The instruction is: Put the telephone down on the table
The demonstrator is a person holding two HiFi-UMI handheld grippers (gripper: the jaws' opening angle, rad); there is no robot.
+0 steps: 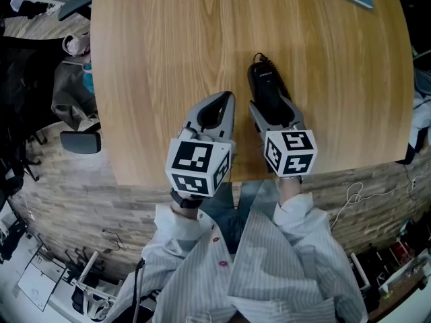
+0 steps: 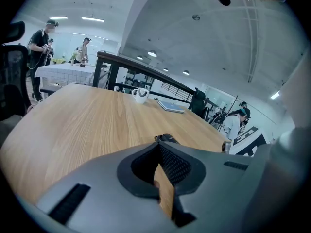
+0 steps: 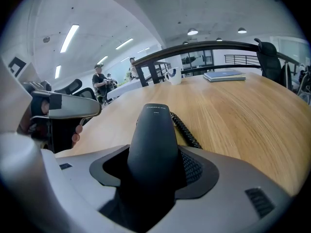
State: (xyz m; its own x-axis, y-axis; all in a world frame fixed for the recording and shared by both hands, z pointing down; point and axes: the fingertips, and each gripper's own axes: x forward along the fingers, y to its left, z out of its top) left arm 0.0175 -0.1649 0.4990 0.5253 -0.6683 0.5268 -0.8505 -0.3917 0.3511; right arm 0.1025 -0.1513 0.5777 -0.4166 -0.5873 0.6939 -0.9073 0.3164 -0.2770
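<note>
**A:** Start at the right gripper (image 3: 155, 165). Its jaws are clamped on the telephone (image 3: 154, 135), one pad on each flank of the black handset, which juts forward between them.

**B:** A sensible hold. Taken by the sides, the handset stays level and its underside is free to meet the wood. The coiled cord (image 3: 184, 127) trails off just beside it, along the table (image 1: 168, 46).

**A:** And where's the telephone now?

**B:** Over the near part of the table, low, pointing away from the person. I can't tell whether its far end is touching the surface.

**A:** The left gripper (image 2: 163, 176)?

**B:** Jaws drawn together with only a sliver of wood showing between the pads, and nothing in them. It sits just beside the right one, near the table's front edge. I'd say it's parked there out of the way, as this looks like a one-handed job.

**A:** Anything crowding the landing spot?

**B:** No. The mug (image 2: 140, 95) and the notebook (image 2: 170, 106) are well apart, at the far end. My guess is the handset needs only settling flat before those jaws let go, minding the cord.
</note>
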